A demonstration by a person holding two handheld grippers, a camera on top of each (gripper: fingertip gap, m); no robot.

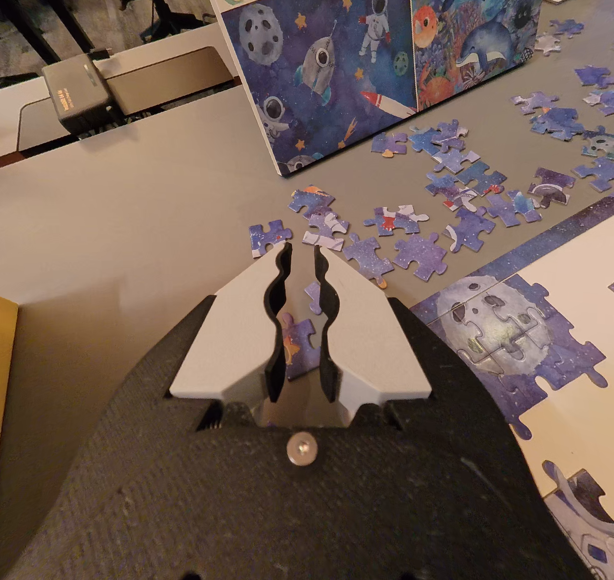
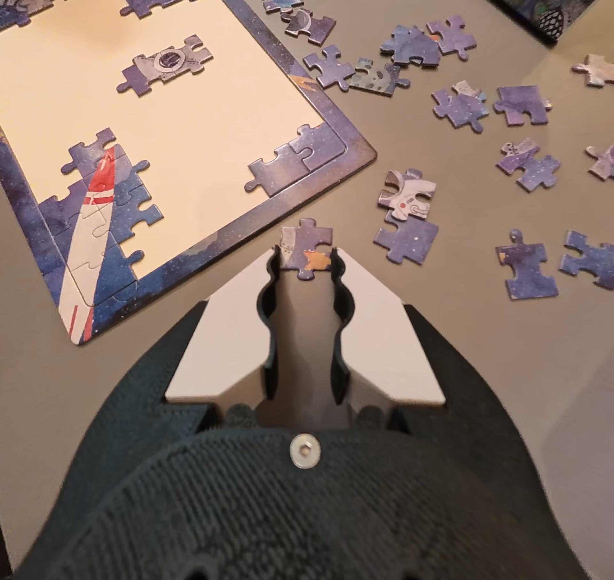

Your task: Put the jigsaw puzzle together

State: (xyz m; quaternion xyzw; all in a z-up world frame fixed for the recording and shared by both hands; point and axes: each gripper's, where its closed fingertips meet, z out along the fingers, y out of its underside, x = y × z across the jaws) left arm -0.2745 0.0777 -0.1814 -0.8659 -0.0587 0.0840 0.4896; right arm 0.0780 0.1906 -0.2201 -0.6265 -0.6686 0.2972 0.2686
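While right claw (image 2: pixel 305 251) grips piece (image 2: pixel 305 248), loose pieces (image 2: pixel 461 105) alongside.

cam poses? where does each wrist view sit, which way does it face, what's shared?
Left wrist view: on the left gripper, looking down along its fingers over gray table at loose puzzle pieces and the picture box.
Right wrist view: on the right gripper, which pinches a star piece beside the puzzle tray.
Shared: table, tray, scattered pieces.
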